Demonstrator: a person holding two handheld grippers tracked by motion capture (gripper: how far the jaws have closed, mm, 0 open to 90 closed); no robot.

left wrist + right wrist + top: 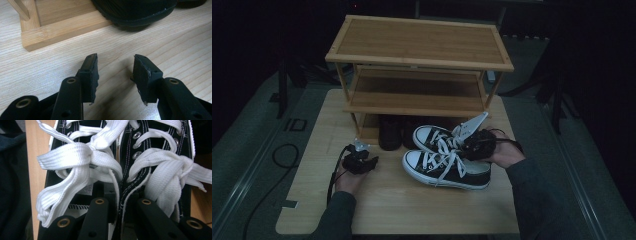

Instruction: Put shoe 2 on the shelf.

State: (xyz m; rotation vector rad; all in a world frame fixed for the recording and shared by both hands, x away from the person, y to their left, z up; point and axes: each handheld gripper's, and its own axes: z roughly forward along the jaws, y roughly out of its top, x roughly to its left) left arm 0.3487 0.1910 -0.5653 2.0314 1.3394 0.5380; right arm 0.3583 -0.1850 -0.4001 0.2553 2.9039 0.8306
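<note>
Two black-and-white sneakers (447, 162) lie side by side on the counter (402, 205), toes to the left, just in front of a bamboo rack (419, 65). The rack's upper two shelves are bare; dark boots (390, 132) stand on its bottom shelf. The right tongs (477, 144) grasp the pair where the shoes meet. The right gripper view shows what the high view cannot: the jaws nearly together, pinching the adjoining inner collars amid loose white laces (75, 167). The left tongs (362, 161) rest on the counter, released; the left gripper view shows the jaws well apart over bare wood, holding nothing, near the rack's base rail (62, 30) and a boot's toe (140, 12).
</note>
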